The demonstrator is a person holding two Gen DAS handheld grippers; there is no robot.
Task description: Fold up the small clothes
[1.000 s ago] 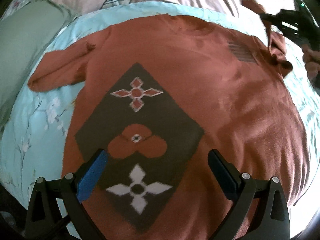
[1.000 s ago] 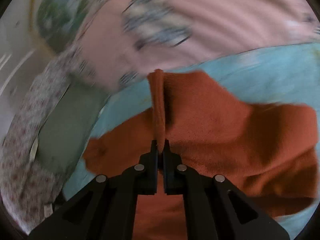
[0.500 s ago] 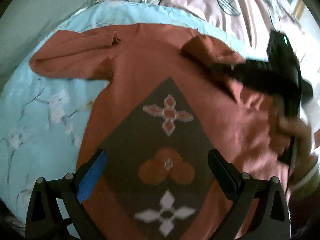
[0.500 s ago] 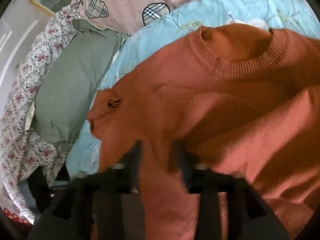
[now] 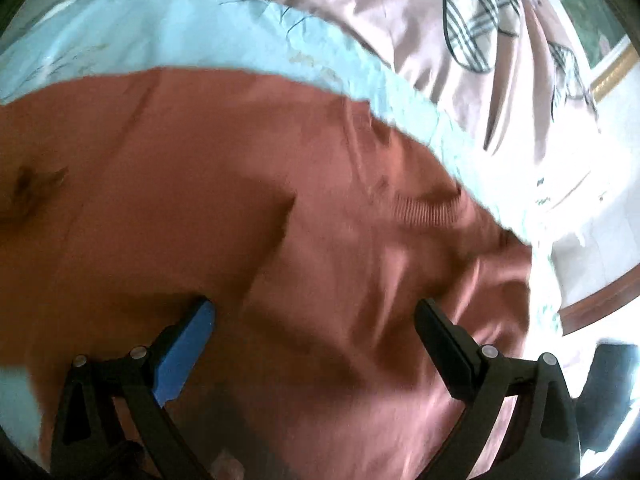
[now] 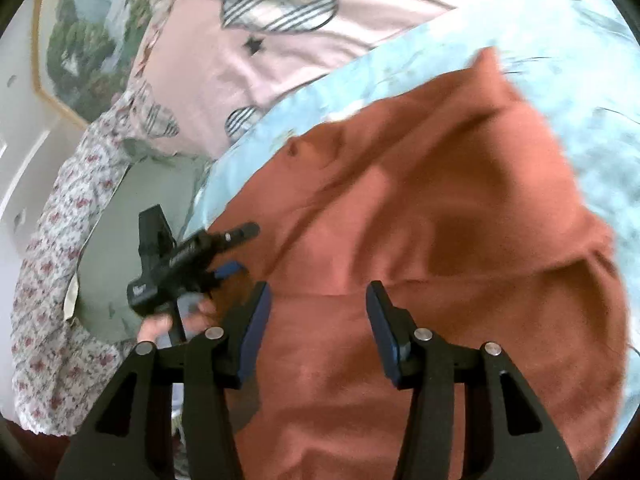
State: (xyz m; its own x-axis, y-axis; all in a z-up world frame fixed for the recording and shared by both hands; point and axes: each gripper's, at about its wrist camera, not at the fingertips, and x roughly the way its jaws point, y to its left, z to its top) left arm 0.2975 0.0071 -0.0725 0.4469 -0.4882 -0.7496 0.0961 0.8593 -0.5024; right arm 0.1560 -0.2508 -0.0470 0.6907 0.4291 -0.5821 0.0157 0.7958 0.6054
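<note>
Right wrist view, sweater [image 6: 440,208] beneath spread right hand-held gripper [image 6: 318,316]

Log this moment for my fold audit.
left gripper: open | right gripper: open | rust-orange knit sweater: on pale blue floral sheet, unheld

A: What lay between the spread fingers of the right gripper [image 6: 318,312]?

B: Only flat rust-orange knitted sweater [image 6: 440,240]; the jaws stood apart with nothing gripped.

A: And to its left?

B: The left gripper [image 6: 228,252] hung over the sweater's edge, crowding that side, just beside the grey-green cushion [image 6: 120,248].

A: Beyond the sweater?

B: Open pale-blue floral sheet [image 5: 200,32], then the rumpled pink quilt [image 5: 380,8].
</note>
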